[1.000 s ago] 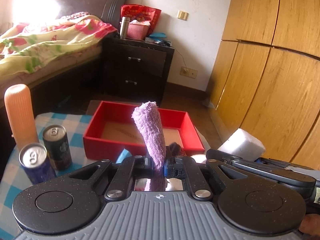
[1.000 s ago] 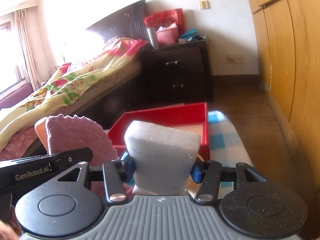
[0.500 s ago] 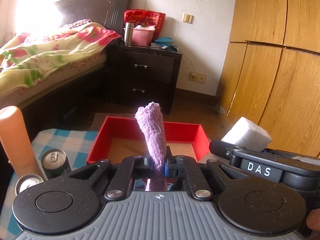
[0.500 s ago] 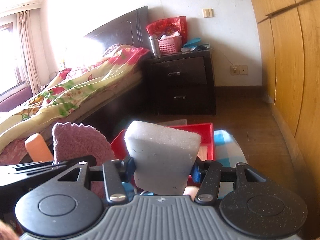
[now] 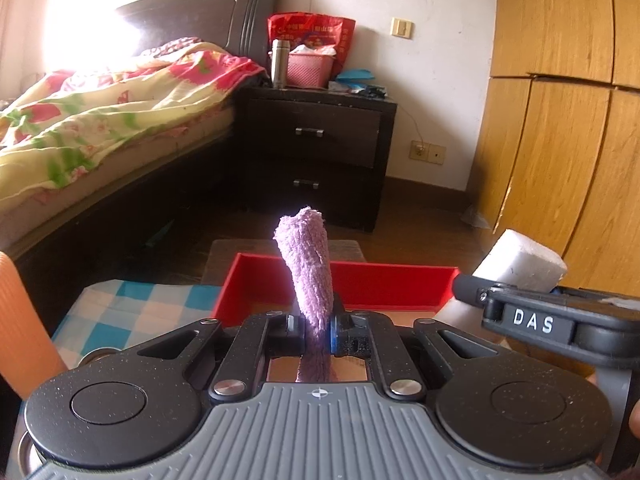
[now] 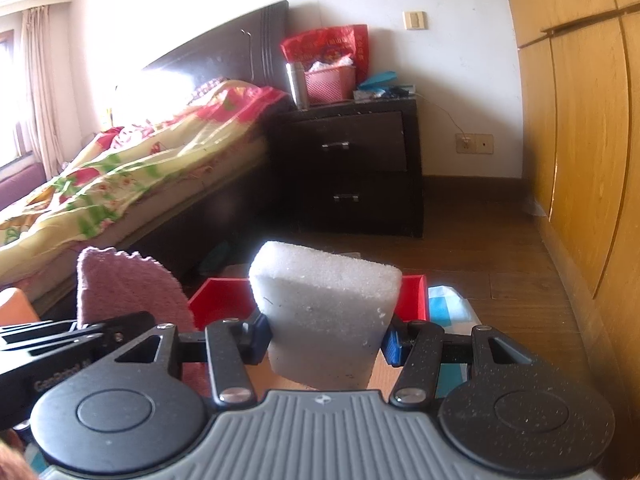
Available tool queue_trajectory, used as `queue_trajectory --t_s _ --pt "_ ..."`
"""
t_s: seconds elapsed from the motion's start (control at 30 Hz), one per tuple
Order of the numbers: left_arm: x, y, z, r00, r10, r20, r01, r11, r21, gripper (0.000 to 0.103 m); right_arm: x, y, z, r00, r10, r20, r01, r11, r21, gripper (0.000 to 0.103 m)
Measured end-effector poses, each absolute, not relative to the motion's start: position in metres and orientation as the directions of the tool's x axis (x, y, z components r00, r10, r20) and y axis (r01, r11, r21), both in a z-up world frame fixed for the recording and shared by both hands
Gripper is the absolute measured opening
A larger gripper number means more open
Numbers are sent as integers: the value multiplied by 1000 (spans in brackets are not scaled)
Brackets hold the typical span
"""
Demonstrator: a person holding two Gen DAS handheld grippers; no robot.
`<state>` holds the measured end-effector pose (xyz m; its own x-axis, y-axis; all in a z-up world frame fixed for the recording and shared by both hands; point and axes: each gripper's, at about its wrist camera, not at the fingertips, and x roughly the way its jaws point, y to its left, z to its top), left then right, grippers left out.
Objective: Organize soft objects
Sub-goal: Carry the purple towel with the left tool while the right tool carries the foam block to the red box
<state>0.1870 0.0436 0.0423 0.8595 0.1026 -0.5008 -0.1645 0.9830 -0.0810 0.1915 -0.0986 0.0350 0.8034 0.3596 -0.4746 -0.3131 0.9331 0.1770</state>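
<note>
Gripping: left jaws pinch purple cloth (image 5: pixel 310 268) (upright), right jaws clamp foam block (image 6: pixel 326 312)

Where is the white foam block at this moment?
The white foam block is clamped in the right tongs, in front of the red box. In the left wrist view it shows at the right, beside the purple cloth.

Each camera sits just behind its own claw and looks forward and slightly down along the fingers, very close to them. The left wrist view faces the red box (image 5: pixel 394 282) on the table (image 5: pixel 132 304), with the right claw (image 5: pixel 520 280) intruding at its right edge. The right wrist view faces the same way, with the left claw (image 6: pixel 80 332) at its left edge. Both share the box, the bed (image 6: pixel 132 176), the dark nightstand (image 5: pixel 320 148) and the wooden wardrobe (image 5: pixel 560 140).
</note>
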Motion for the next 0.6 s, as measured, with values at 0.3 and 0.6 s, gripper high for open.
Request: queue_trajectory --t_s 0.3,0.6 --pt "217 49 38 861 113 -496 -181 979 -90 9 237 -94 12 763 349 -544 -296 937 187 31" --pt "241 52 23 852 109 -512 -185 978 -99 16 272 -89 -12 698 357 -621 -279 934 223 35"
